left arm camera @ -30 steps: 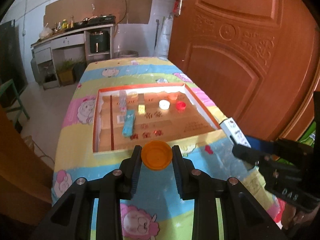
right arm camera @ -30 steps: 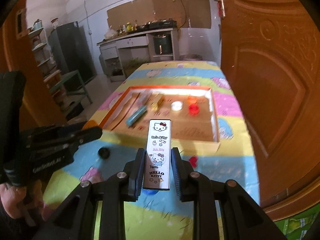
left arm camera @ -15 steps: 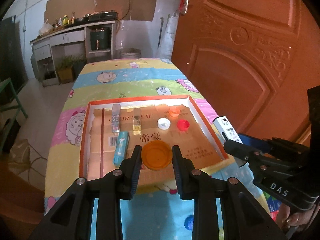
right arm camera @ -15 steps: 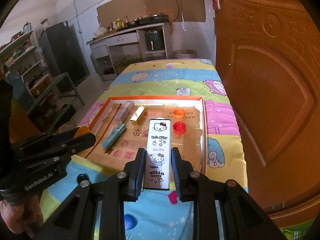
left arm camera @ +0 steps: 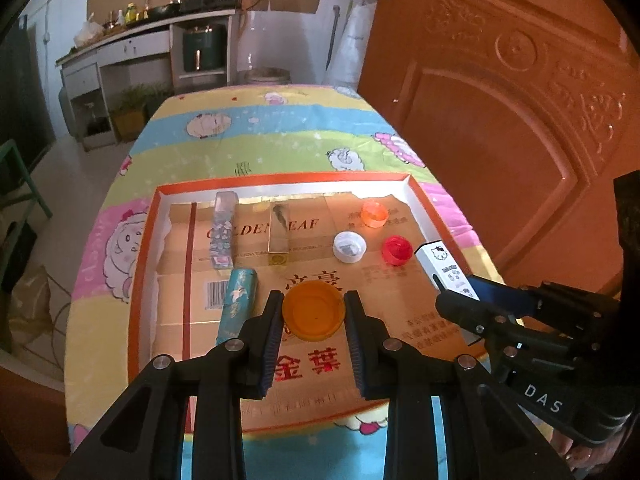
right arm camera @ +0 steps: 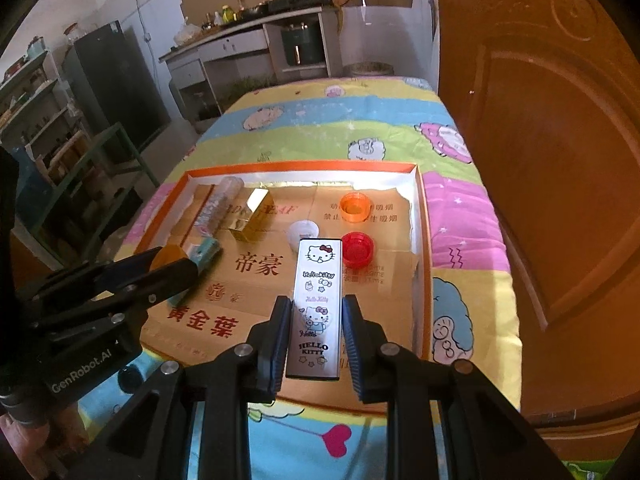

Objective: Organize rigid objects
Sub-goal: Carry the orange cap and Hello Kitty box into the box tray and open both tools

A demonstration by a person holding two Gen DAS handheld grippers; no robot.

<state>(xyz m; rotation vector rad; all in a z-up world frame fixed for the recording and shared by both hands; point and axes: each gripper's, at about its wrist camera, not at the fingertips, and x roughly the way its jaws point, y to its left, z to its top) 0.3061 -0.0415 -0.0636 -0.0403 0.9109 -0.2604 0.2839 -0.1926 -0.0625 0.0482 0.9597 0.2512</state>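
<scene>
Clamping orange lid, left gripper; right gripper clamps Hello Kitty box; caps inside tray.

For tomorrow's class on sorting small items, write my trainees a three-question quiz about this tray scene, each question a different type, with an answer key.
1. True or false: the left gripper holds an orange lid.
2. What does the right gripper hold?
A. the cartoon box
B. a spoon
C. a sponge
3. Fill in: the red cap lies inside the ____.

Key: 1 true; 2 A; 3 tray.
</scene>
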